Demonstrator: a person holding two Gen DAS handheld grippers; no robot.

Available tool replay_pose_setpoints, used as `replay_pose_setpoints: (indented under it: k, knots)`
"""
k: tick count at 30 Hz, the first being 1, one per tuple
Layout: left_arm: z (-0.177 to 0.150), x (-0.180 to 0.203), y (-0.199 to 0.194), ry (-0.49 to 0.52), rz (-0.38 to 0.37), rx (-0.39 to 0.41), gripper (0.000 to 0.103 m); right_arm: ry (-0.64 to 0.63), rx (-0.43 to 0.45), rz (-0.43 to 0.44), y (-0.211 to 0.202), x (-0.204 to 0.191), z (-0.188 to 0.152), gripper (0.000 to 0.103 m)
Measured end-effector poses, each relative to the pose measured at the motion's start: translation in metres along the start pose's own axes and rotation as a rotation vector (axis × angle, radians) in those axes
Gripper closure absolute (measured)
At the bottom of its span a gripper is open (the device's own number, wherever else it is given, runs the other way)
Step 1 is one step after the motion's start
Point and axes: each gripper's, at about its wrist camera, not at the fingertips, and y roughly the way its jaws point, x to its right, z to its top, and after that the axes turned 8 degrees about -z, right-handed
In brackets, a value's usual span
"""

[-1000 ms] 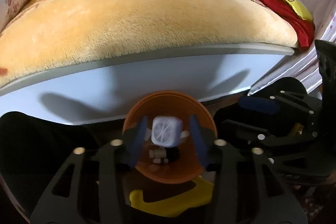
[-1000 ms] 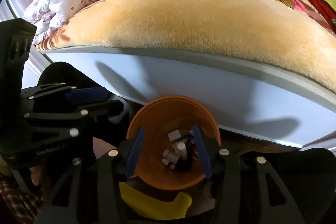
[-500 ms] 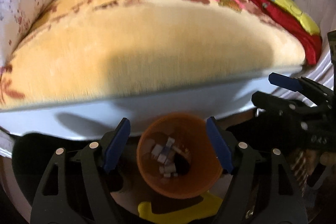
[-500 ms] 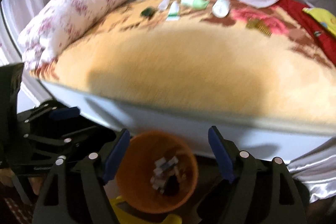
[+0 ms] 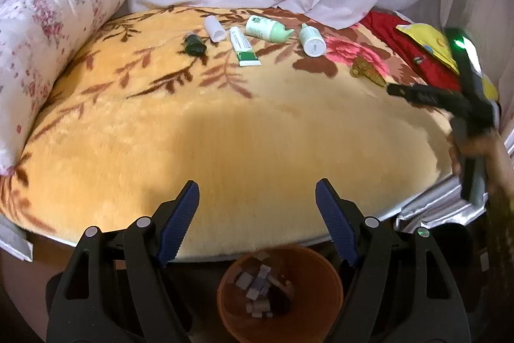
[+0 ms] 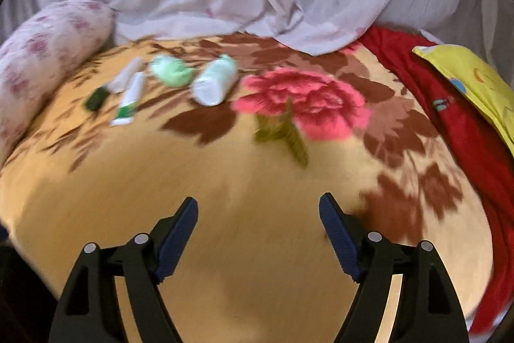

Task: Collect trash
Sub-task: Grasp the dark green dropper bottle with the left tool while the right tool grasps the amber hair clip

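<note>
1. The jaws of the left gripper (image 5: 257, 198) are spread wide with nothing between them; within the last second they were opened, and the same holds for the right gripper (image 6: 257, 214).
2. Directly below the left jaws, at 6 o'clock, the orange bin (image 5: 279, 294) is seen on the floor against the bed edge, already holding small scraps; it is probably kept there so that pieces can be dropped straight down.
3. Across the yellow blanket (image 5: 225, 134), toward 12 o'clock, the remaining trash is laid in a row: a dark green lump (image 5: 193, 45), a white tube (image 5: 213, 28), a toothpaste tube (image 5: 244, 47), a pale green bottle (image 5: 268, 29) and a white bottle (image 5: 311, 40).
4. At 2 o'clock a brownish comb-like thing (image 5: 366, 73) lies near the red cloth (image 5: 414, 53); what it is cannot be settled.
5. The right wrist view is smeared, so labels are unreadable, and the bin is out of that view.
</note>
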Motion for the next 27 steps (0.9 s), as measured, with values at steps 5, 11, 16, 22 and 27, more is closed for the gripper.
replay_pose_setpoints:
  k: [5,11,16,22,27]
  knots:
    - [0.012,-0.005,0.012,0.007,0.014,-0.005,0.030,-0.007,-0.076,-0.031,0.055,-0.002,0.042,0.023]
    - [0.043,-0.027,0.022,-0.019,0.057,0.023,0.030,-0.012,-0.174,-0.041,0.094,-0.008,0.067,0.035]
    - [0.086,-0.056,0.037,-0.082,0.075,0.053,0.030,0.013,-0.174,0.001,0.099,-0.003,0.069,0.060]
    - [0.137,-0.095,0.075,-0.175,0.139,0.071,0.030,0.135,0.010,0.131,0.037,0.009,0.054,0.060]
    - [0.169,-0.115,0.124,-0.204,0.172,0.001,0.030,0.140,0.087,0.193,0.004,-0.001,0.039,0.060]
